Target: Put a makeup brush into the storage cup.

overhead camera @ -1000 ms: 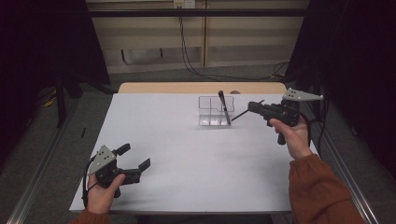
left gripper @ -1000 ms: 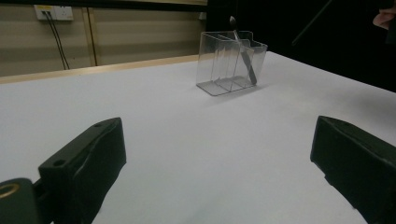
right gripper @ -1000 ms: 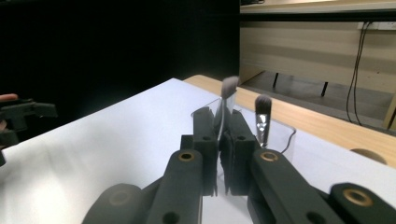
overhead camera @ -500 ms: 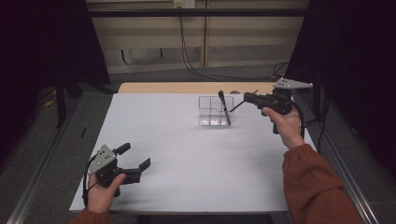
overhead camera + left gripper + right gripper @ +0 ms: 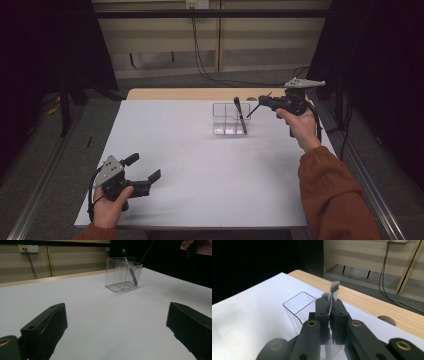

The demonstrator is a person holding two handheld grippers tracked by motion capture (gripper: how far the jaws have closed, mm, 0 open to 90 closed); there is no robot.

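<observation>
On the white table, the left gripper gapes empty; the right gripper clenches a thin brush above the clear organizer.

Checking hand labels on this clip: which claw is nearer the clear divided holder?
Right. The right claw is beside the clear holder at the far edge, gripping a thin brush. The left claw sits open near the front-left corner.

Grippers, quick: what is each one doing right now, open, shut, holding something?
Left gripper: open, holding nothing, low over the table.
Right gripper: shut on a thin makeup brush, beside the clear organizer.
</observation>
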